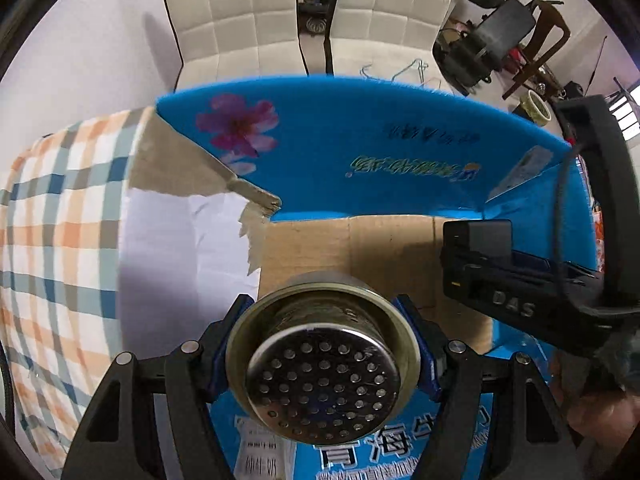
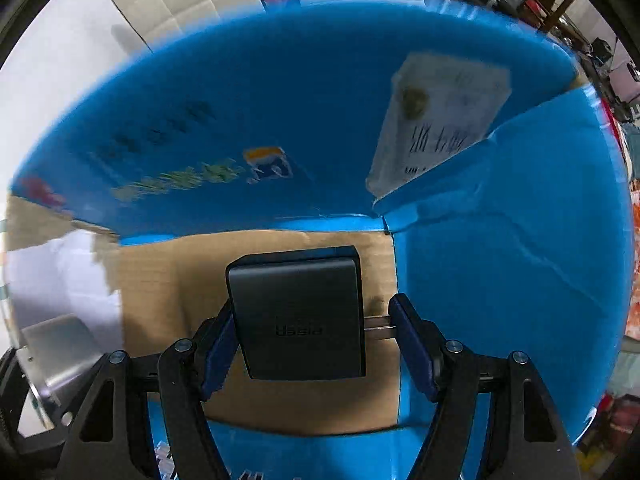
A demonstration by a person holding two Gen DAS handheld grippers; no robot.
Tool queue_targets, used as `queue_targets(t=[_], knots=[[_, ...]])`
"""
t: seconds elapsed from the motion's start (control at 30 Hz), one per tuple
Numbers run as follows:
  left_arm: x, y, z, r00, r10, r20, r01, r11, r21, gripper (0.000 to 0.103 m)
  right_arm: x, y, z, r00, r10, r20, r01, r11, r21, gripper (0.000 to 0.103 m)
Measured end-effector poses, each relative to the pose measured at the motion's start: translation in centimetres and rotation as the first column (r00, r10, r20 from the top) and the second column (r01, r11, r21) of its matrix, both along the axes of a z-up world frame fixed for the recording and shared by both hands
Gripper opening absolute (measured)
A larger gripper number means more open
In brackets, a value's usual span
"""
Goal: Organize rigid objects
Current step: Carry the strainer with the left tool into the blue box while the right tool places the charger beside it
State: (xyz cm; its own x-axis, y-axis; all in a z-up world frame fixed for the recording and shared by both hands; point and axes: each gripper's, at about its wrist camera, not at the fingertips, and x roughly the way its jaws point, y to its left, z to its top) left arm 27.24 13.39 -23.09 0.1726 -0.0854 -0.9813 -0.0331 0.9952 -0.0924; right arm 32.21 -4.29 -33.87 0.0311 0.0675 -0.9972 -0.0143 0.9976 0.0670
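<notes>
My left gripper point(image 1: 320, 344) is shut on a round metal sink strainer point(image 1: 324, 364), perforated base facing the camera, held over the open blue cardboard box point(image 1: 360, 140). My right gripper point(image 2: 312, 340) is shut on a black charger plug point(image 2: 298, 312), its metal prongs against the right finger, held over the box's brown cardboard floor point(image 2: 280, 404). In the left wrist view the right gripper point(image 1: 476, 268) with the black charger point(image 1: 478, 236) shows at the right, inside the box. The strainer shows at the lower left of the right wrist view point(image 2: 56, 368).
The box has upright blue flaps at the back and right point(image 2: 500, 280), and a torn left flap point(image 1: 252, 196). A plaid tablecloth point(image 1: 60, 220) covers the table at left, with white paper point(image 1: 180, 260) beside the box. White padded chairs point(image 1: 248, 16) stand behind.
</notes>
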Motion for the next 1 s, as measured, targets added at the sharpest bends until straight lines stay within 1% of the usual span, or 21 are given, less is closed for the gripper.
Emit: queue_targets(t=[0.17, 0.27, 0.43, 0.53, 0.67, 0.77, 0.83, 0.9, 1.0], knots=[[0.7, -0.3, -1.2, 1.000, -0.017, -0.014, 0.017, 1.000, 0.005, 0.069, 0.5, 0.1, -1.1, 1.000, -0.010, 0.000, 0.010, 1.000, -0.012, 0.075], [1.4, -0.5, -1.7, 1.000, -0.022, -0.019, 0.022, 1.000, 0.012, 0.069, 0.9, 0.3, -1.3, 1.000, -0.019, 0.005, 0.019, 1.000, -0.016, 0.075], [2.6, -0.6, -2.6, 0.999, -0.031, -0.033, 0.032, 0.999, 0.041, 0.069, 1.5, 0.8, -1.5, 1.000, -0.003, -0.003, 0.002, 0.999, -0.036, 0.075], [3.1, -0.8, -3.3, 0.998, -0.041, -0.051, 0.043, 0.998, 0.043, 0.069, 1.6, 1.2, -1.6, 1.000, -0.003, -0.004, 0.003, 0.999, -0.049, 0.075], [3.5, -0.6, -3.6, 0.997, -0.033, -0.067, 0.035, 0.999, 0.029, 0.069, 2.1, 1.4, -1.6, 1.000, -0.017, -0.020, 0.016, 0.999, -0.051, 0.075], [3.8, -0.5, -3.6, 0.996, -0.031, -0.089, 0.033, 0.999, 0.024, 0.069, 2.1, 1.5, -1.2, 0.999, -0.013, -0.042, 0.011, 0.999, -0.046, 0.075], [3.9, -0.3, -3.6, 0.994, -0.026, -0.103, 0.028, 0.999, 0.016, 0.069, 2.9, 0.8, -0.7, 0.998, 0.002, -0.060, -0.005, 0.999, -0.044, 0.075], [3.8, -0.2, -3.6, 0.992, -0.020, -0.122, 0.021, 1.000, 0.006, 0.069, 3.3, 1.2, -0.8, 0.997, 0.017, -0.074, -0.020, 0.999, -0.044, 0.076], [3.6, 0.0, -3.5, 0.988, -0.011, -0.152, 0.010, 1.000, -0.004, 0.069, 2.7, 1.4, 0.1, 0.997, 0.032, -0.068, -0.035, 0.999, -0.041, 0.080]])
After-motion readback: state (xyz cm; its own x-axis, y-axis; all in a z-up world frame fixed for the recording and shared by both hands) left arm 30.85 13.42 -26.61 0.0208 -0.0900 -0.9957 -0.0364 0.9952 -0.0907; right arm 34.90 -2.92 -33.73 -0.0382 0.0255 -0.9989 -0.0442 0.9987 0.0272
